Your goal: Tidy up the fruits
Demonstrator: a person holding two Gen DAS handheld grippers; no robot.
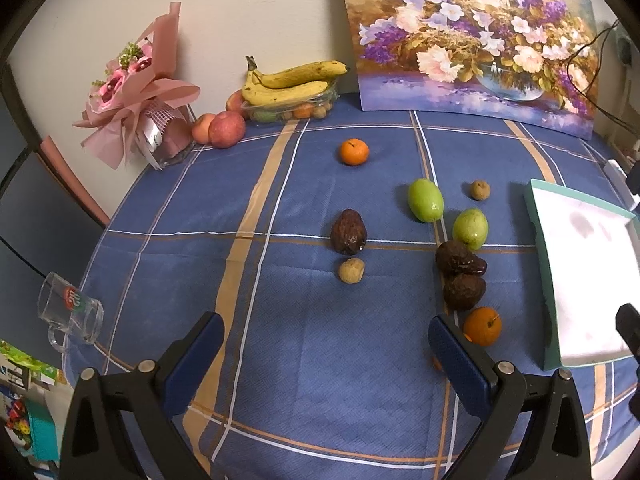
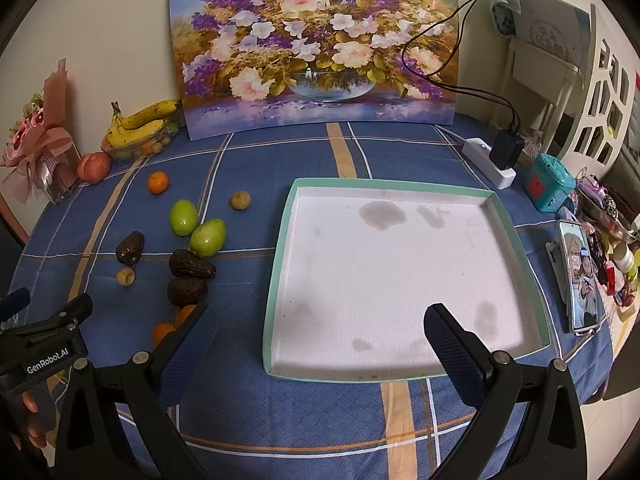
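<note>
L gripper hovering over cloth, jaws wide apart, holding nothing. R gripper also gaping, empty, hanging over tray. Fruits lying loose on cloth left of tray: avocados, oranges, green fruit.

So the right gripper is hanging wide open over the near edge of a shallow teal-rimmed tray with nothing in it but a few stains. The fruit's all loose on the blue plaid cloth left of it: two green ones, dark avocados, oranges. The left gripper pokes in at the left edge.
</note>
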